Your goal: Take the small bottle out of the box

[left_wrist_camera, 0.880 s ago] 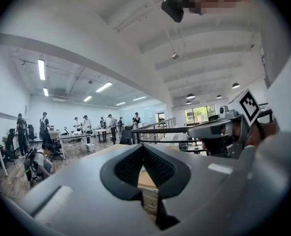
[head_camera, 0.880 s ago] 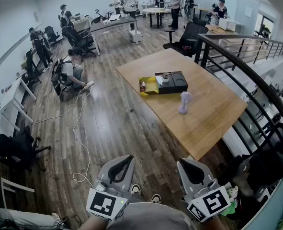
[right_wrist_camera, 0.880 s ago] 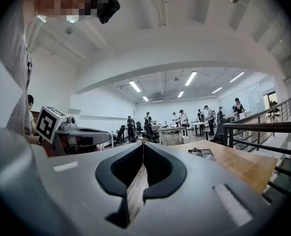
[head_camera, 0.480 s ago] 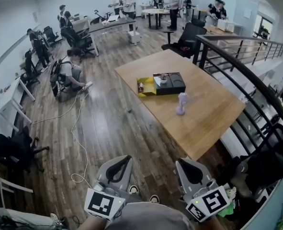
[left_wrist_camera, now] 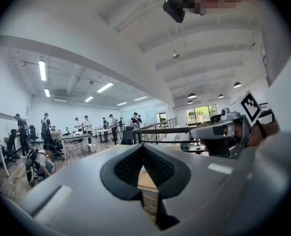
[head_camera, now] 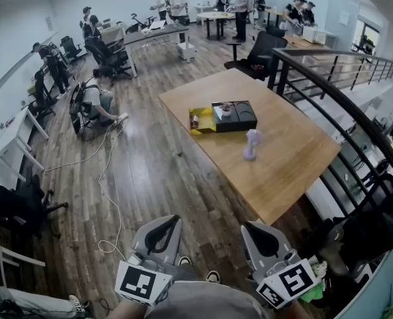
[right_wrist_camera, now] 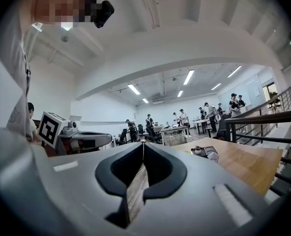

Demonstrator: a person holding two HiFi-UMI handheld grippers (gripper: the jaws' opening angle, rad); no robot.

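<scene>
A box with a yellow part and a black part [head_camera: 235, 116] lies open on the wooden table [head_camera: 296, 158], far ahead of both grippers. Small items sit inside it; I cannot tell from here which one is the bottle. A small purple object [head_camera: 251, 144] stands on the table just in front of the box. My left gripper [head_camera: 177, 217] and right gripper [head_camera: 245, 224] are held close to the body at the bottom of the head view, both shut and empty. The right gripper view shows the box [right_wrist_camera: 206, 151] on the table to the right of its shut gripper [right_wrist_camera: 143, 143]. In the left gripper view that gripper's [left_wrist_camera: 143, 147] tips meet.
Wood floor lies between me and the table. A black railing [head_camera: 342, 98] runs along the table's right side. A white cable [head_camera: 113, 191] trails over the floor at the left. A person [head_camera: 93, 105] sits on the floor; others stand by desks [head_camera: 157, 33] at the back.
Both grippers sit slightly lower in the head view and stay shut. The table and box have shifted a little left in the picture. People at the back have moved about.
</scene>
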